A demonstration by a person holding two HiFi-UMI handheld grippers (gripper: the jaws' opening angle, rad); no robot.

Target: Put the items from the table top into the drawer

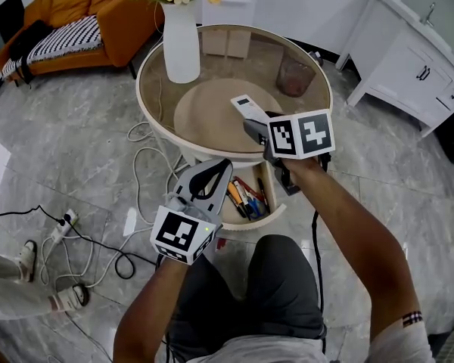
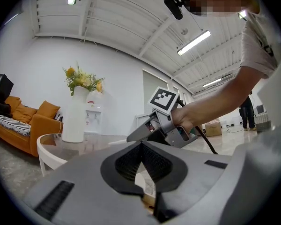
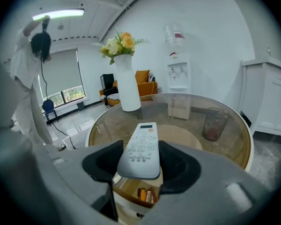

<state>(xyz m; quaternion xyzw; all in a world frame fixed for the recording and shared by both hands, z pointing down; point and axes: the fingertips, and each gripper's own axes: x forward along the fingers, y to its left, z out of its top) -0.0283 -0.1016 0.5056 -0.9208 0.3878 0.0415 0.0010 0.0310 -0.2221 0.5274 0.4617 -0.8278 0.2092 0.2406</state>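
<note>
Now, a slim white plastic remote control (image 3: 141,146) is held above the round glass-topped bench (image 1: 155,89).
The right hand-held gripper (image 3: 140,162) clamps its near end across the width. It looks light, stiff and smooth-sided, so it may slip. The left hand-held gripper (image 2: 141,159), jaws together, hangs by the open curved drawer (image 1: 250,224). Polished grey marble floor (image 1: 76,142) lies all round.

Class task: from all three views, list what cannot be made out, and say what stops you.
Head view: back of the drawer, under the table and the right gripper.
Right gripper view: the reddish thing in the glass cup, too small to name.
Right gripper view: button print on the remote, too small.
Left gripper view: most of the table, behind the body of the left gripper.
</note>
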